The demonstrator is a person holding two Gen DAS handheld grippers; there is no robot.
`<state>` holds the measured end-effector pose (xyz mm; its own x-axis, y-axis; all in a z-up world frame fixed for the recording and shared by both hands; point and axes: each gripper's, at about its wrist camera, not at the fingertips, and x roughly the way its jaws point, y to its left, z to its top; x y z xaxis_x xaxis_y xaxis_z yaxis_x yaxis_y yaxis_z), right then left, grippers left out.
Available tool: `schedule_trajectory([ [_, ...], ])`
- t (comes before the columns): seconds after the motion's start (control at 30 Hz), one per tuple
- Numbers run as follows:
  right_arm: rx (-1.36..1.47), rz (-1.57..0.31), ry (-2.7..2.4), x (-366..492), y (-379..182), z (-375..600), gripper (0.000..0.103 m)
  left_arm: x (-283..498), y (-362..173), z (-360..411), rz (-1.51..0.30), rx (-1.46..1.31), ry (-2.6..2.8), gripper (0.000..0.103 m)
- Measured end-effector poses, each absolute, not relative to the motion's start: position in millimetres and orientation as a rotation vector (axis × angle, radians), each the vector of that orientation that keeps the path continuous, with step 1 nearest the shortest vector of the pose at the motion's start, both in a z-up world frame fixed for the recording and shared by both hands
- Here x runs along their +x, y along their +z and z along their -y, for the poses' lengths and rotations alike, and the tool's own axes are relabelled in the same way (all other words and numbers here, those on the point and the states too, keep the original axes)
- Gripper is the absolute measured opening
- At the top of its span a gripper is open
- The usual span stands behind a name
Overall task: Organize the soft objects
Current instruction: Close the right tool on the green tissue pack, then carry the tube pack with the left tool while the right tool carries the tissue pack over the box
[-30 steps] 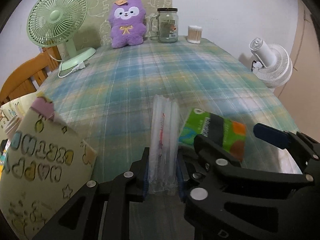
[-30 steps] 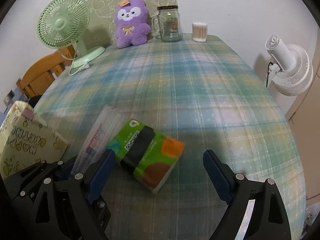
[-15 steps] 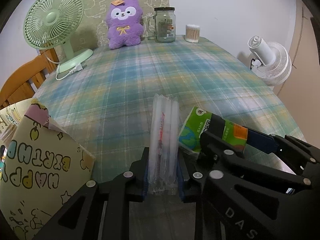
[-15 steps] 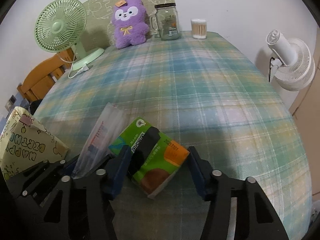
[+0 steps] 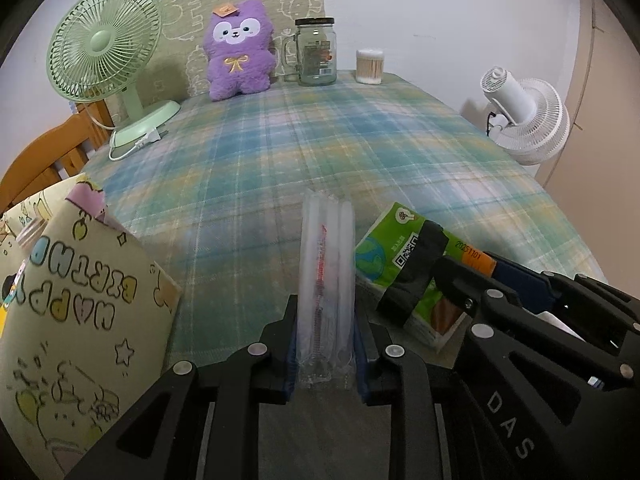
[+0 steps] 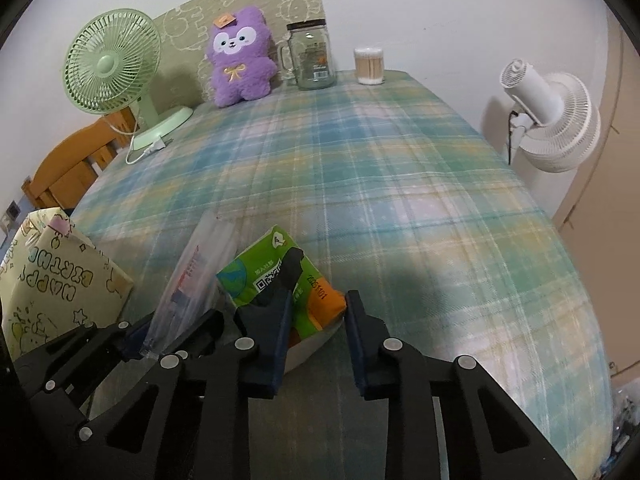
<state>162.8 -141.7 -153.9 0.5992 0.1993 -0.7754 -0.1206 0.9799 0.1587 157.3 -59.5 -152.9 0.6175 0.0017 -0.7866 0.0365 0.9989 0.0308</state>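
both my grippers angle down at the plaid tablecloth (image 6: 400, 168), side by side. my left gripper (image 5: 325, 344) is clamped on the clear packet of straws (image 5: 326, 272), which juts forward over the cloth. my right gripper (image 6: 316, 320) has just been closing, and its pads now squeeze the green tissue pack (image 6: 280, 280) beside the straws.

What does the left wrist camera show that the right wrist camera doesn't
Only the left wrist view shows the left gripper head-on, pads clamped on the clear straw pack. Only the right wrist view shows the right gripper from behind; its jaws have just been closing, squeezing the green tissue pack. Both show the purple plush, green fan and birthday bag.
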Motion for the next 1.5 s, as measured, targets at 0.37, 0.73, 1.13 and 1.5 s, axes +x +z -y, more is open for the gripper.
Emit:
schedule_trajectory([
  [0.37,0.104,-0.875,0.129,137,-141,156,0.023,138,-143,70,-0.882,0.058,-0.045,0.021],
  [0.73,0.098,-0.831,0.082,116,-120,166,0.020,119,-123,80,-0.856,0.075,-0.089,0.021],
  [1.13,0.085,-0.760,0.032,96,-85,171,0.019,102,-93,85,-0.791,0.085,-0.116,0.021],
  [1.5,0.083,-0.706,0.005,81,-52,171,0.019,87,-61,86,-0.731,0.109,-0.130,0.021],
])
